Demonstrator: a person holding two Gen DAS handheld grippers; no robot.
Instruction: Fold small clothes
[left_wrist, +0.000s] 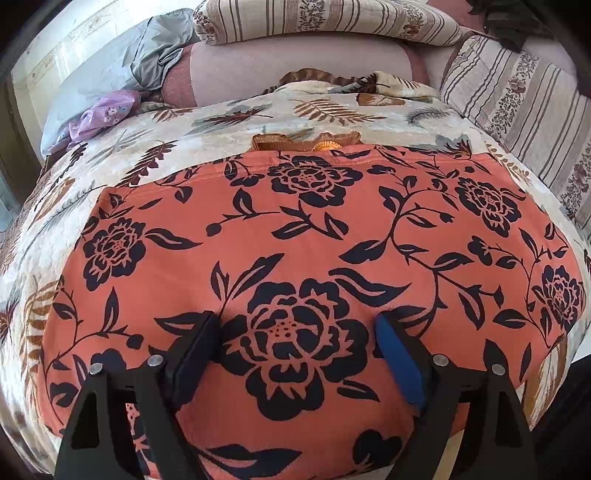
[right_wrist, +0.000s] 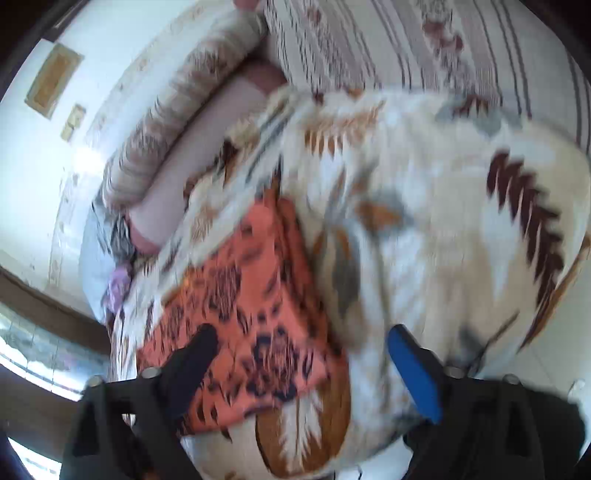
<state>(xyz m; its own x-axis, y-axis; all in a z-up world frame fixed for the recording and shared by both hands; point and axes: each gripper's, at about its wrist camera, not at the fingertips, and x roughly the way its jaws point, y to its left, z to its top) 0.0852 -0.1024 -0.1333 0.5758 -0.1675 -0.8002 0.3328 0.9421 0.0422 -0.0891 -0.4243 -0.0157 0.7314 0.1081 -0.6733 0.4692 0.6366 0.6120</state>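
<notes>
The whole right wrist view is smeared with blur, the orange floral garment (right_wrist: 243, 325) there losing its print, while in the left wrist view its near edge runs off-frame behind the left gripper (left_wrist: 297, 332).

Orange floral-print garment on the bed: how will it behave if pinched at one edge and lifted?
The orange black-flowered garment lies flat, following the leaf-print bedspread beneath, so it is probably floppy and would drape from one pinch. It looks thin, likely light. Its stacked layers at the fold may slide apart.
</notes>
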